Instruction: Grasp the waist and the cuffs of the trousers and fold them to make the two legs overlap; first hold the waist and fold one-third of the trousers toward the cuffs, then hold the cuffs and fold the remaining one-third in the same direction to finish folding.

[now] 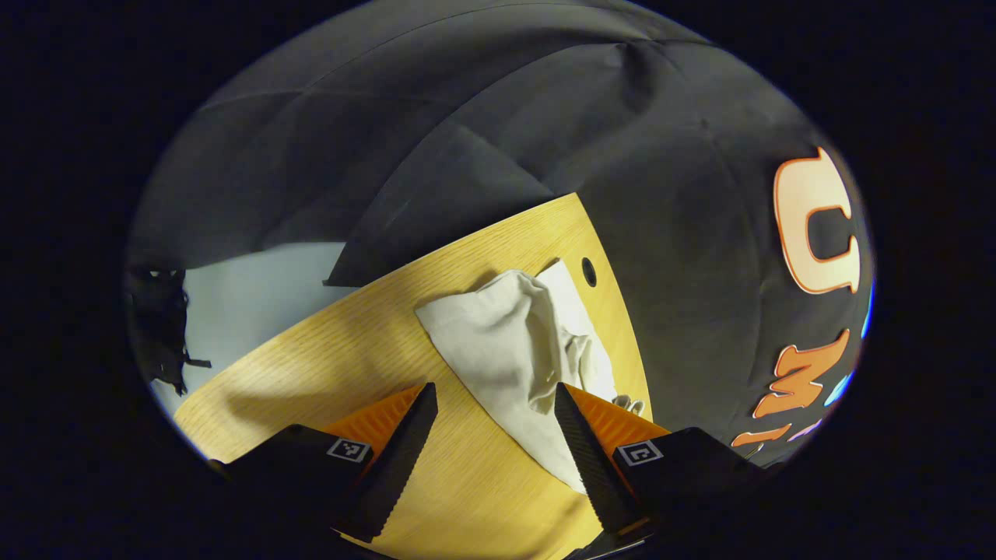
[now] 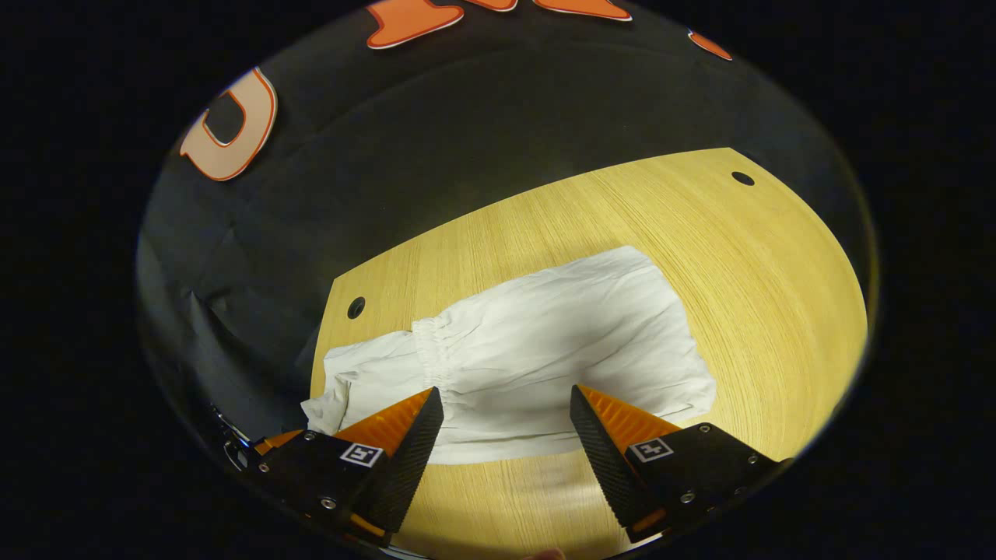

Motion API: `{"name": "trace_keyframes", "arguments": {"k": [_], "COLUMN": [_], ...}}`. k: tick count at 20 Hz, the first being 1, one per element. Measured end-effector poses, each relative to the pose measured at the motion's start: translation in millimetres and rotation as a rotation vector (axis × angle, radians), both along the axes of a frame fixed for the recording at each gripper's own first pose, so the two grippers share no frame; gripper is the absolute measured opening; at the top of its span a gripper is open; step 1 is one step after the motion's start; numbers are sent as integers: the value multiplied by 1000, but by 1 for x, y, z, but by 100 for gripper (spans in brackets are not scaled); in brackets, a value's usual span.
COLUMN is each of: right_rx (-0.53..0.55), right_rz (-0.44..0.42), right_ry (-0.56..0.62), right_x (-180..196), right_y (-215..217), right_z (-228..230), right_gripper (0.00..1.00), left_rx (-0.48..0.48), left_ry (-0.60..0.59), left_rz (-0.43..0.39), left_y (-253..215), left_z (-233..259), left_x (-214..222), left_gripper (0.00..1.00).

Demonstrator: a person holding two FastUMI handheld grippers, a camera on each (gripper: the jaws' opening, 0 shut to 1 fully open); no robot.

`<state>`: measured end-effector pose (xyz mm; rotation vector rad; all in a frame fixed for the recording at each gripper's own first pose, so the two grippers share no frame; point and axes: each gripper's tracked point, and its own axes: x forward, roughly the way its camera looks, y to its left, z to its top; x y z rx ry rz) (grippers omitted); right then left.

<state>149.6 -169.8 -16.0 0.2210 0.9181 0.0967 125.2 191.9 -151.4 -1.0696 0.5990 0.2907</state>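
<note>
Lying just beyond right hand-held gripper [image 2: 506,404]: trousers [image 2: 545,342].

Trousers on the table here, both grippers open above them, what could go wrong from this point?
1. The trousers lie bunched at the end past the gathered band, so a fold may come out crooked.
2. The cloth is layered; the open right gripper might pinch only the top layer.
3. In the left gripper view the trousers lie near the table edge and could slide off.
</note>
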Motion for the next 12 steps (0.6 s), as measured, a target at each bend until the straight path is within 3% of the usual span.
{"name": "trace_keyframes", "arguments": {"k": [12], "right_rx": [29], "right_rz": [-63], "right_ry": [39], "right_x": [2], "right_y": [-25], "right_z": [-5], "right_gripper": [99], "left_rx": [-57], "left_ry": [-118], "left_rz": [-13], "left_y": [-6], "left_z": [5], "left_x": [65], "left_gripper": [98]}}
